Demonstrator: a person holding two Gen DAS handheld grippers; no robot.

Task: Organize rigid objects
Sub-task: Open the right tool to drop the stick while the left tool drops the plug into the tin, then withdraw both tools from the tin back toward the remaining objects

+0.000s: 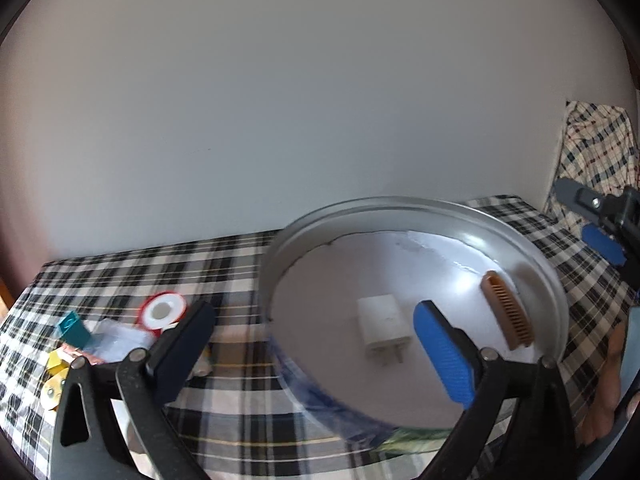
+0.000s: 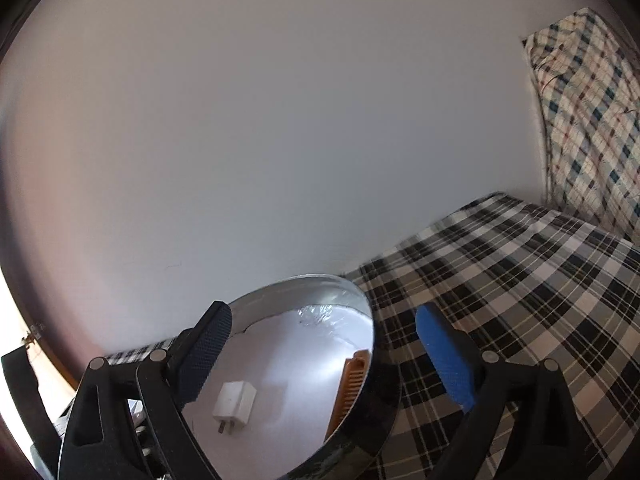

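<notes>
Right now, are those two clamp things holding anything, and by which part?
Nothing is held. The left gripper and right gripper both stand open; the charger and comb lie loose in the round tin.

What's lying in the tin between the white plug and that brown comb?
Nothing: in both wrist views the tin floor between the plug and comb is bare white.

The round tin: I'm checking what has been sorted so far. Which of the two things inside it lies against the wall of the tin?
The brown comb, along the tin's right wall; the white charger sits mid-floor.
</notes>
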